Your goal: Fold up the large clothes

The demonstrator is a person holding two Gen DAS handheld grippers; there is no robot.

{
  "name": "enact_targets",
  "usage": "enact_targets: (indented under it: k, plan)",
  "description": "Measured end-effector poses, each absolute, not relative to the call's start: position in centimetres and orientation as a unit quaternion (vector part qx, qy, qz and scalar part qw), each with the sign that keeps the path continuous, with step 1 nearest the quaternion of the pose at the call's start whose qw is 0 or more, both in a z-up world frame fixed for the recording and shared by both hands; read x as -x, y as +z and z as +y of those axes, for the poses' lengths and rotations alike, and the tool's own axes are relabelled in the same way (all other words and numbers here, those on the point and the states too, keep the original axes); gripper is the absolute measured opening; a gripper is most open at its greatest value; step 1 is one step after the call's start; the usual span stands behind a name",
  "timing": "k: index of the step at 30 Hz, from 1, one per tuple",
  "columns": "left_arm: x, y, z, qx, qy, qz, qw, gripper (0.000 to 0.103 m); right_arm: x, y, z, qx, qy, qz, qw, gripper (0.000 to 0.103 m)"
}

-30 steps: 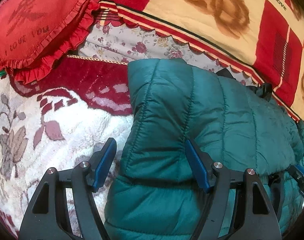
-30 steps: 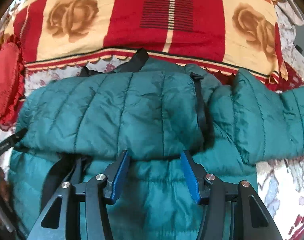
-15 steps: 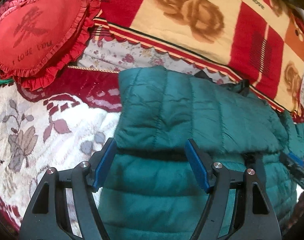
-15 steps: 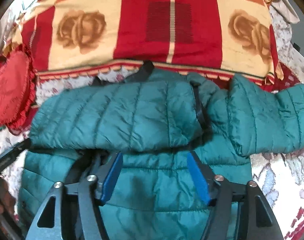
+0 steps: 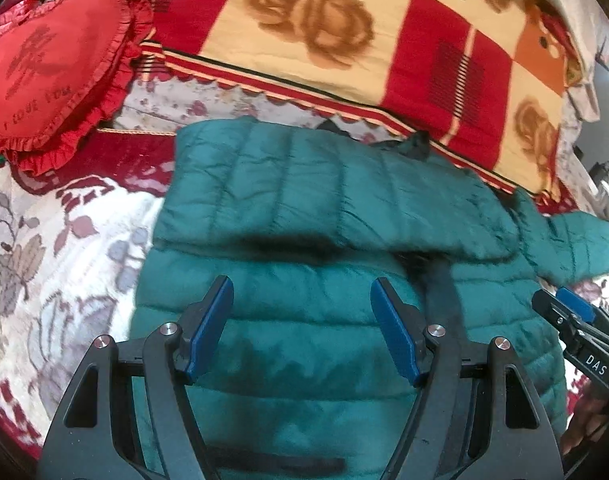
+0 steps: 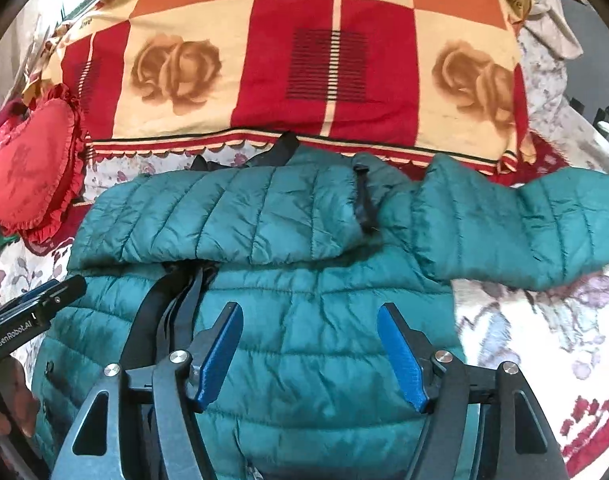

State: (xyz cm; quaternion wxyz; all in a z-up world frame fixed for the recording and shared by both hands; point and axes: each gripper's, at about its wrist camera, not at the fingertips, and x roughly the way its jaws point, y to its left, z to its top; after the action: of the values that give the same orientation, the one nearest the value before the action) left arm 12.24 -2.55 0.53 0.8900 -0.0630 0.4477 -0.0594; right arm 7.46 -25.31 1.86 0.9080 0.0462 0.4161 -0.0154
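Across the middle of both wrist views lies the teal quilted puffer jacket (image 6: 304,320), spread on a floral white and red bed cover (image 5: 56,248), its long axis running left to right in the frame. One sleeve (image 6: 224,220) is already folded over the body as a band along the upper edge; the other sleeve (image 6: 524,224) sticks out unfolded toward the right edge of the right wrist view, so it seems nearer the right gripper (image 6: 310,354) than the left gripper (image 5: 302,326). Both grippers hang over the lower body panel: the left with its jaws wide apart and nothing between the blue pads, the right with its jaws opening and only bare fabric showing beneath. Black straps (image 6: 164,304) trail across the jacket at lower left. Its fabric looks puffy, slick and creased, likely to spring back.
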Motion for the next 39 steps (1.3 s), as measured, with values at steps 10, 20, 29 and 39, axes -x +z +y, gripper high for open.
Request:
enact_targets:
  k: [10,20,29,39]
  plan:
    - [-9.9,1.0,-6.3,0.060,-0.091,0.447,0.888,0.072,-4.8,2.4,-28.6,-0.061,-0.036,0.404,0.912,0.070]
    - [-9.0,0.7,-9.6,0.048,-0.104,0.449,0.886,0.072,-3.6,2.3,-33.1,-0.075,-0.066,0.397,0.912,0.071]
    - [-8.9,0.6,-12.0,0.050,-0.111,0.447,0.886,0.072,-3.2,2.4,-36.8,-0.089,-0.088,0.395,0.910,0.075]
    - [-8.9,0.3,-13.5,0.037,-0.113,0.450,0.885,0.072,-3.1,2.4,-40.5,-0.097,-0.114,0.394,0.907,0.076]
